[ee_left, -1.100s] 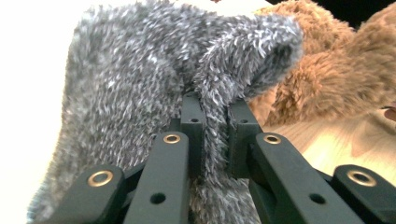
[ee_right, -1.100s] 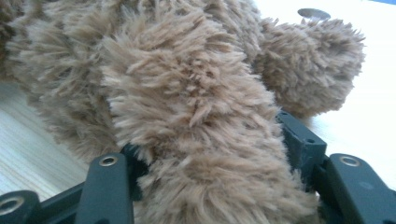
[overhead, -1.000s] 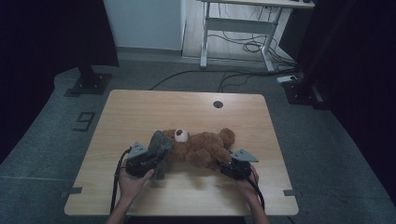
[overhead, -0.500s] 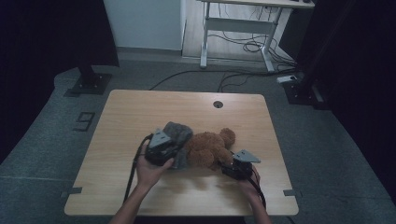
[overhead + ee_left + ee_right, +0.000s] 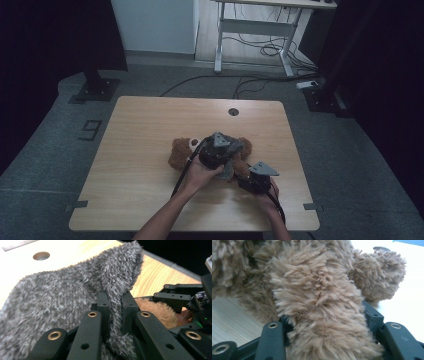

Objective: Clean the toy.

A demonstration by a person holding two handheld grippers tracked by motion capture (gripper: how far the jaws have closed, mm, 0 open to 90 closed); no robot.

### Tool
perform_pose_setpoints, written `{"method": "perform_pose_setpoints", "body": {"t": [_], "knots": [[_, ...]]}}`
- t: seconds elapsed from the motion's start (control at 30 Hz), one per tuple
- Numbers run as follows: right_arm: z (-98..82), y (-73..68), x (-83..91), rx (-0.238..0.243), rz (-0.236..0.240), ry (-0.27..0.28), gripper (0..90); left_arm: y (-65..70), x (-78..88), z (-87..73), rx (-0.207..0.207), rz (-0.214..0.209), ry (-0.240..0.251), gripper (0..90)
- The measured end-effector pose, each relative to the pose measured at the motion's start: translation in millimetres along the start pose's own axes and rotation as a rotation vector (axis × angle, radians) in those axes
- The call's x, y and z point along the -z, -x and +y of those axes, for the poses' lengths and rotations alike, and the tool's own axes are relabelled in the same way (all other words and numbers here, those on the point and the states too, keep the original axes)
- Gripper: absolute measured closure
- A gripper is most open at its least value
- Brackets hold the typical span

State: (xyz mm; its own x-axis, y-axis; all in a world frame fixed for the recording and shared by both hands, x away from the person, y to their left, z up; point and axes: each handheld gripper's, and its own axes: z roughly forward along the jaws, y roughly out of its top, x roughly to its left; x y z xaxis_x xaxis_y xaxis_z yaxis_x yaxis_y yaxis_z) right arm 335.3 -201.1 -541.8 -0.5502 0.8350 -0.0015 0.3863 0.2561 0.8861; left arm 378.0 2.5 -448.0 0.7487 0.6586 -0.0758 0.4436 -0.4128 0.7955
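A brown teddy bear point(image 5: 180, 152) lies in the middle of the wooden table point(image 5: 145, 125), its head to the left. My left gripper point(image 5: 231, 159) is over the bear's body, shut on a grey fuzzy cloth point(image 5: 240, 147). In the left gripper view the jaws point(image 5: 115, 298) pinch a fold of the cloth point(image 5: 62, 297), with bear fur point(image 5: 155, 312) just beyond. My right gripper point(image 5: 244, 173) sits at the bear's near right side. Its jaws point(image 5: 324, 320) have just been closing, and a furry limb of the bear point(image 5: 317, 285) fills the gap between them.
A round cable hole point(image 5: 233, 111) sits near the table's far edge. The person's forearms come in over the near edge. Beyond the table are a metal desk frame point(image 5: 252, 30) with cables on the floor, and dark stand bases point(image 5: 95, 90) at both sides.
My left hand has carried the grey cloth to the right, from the bear's left side across its body, baring the head. The right hand has stayed put.
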Motion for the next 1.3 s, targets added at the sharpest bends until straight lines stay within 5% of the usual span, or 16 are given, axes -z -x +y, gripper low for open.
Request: {"method": "perform_pose_setpoints", "body": {"t": [0.17,0.23,0.4,0.57,0.67,0.77,0.93,1.03,1.3], "knots": [[-0.3,-2.0,-0.2,0.01,-0.007,-0.008,47.6,-24.6,24.5,-11.2,0.031,0.096,0.02,80.5],[-1.8,-1.0,0.2,0.004,-0.002,-0.006,48.1,-42.2,37.2,-19.8,0.073,0.089,0.023,80.7],[-0.5,-9.4,-2.6,0.048,-0.008,-0.004,49.2,-61.6,65.9,-32.4,0.11,0.105,0.074,80.5],[-2.6,-7.9,-1.9,0.032,-0.004,-0.008,49.2,-83.8,91.8,-41.4,0.168,0.169,0.103,80.7],[-3.2,-8.0,-2.3,0.021,0.006,-0.01,49.3,-97.3,91.7,-55.9,0.193,0.208,0.05,80.8],[-3.2,-8.7,-2.9,0.023,0.011,-0.01,49.4,-108.2,88.7,-74.1,0.249,0.194,0.053,81.0],[-3.0,-11.0,-3.4,0.014,0.006,-0.014,49.7,-112.8,88.8,-88.3,0.253,0.253,0.029,81.2],[-3.1,-11.3,-3.6,0.009,0.004,-0.015,49.8,-117.7,86.4,-98.8,0.254,0.307,-0.028,81.3],[-3.7,-10.6,-4.9,-0.003,0.003,-0.017,49.9,-123.9,72.8,-126.4,0.295,0.277,-0.104,81.4]]}}
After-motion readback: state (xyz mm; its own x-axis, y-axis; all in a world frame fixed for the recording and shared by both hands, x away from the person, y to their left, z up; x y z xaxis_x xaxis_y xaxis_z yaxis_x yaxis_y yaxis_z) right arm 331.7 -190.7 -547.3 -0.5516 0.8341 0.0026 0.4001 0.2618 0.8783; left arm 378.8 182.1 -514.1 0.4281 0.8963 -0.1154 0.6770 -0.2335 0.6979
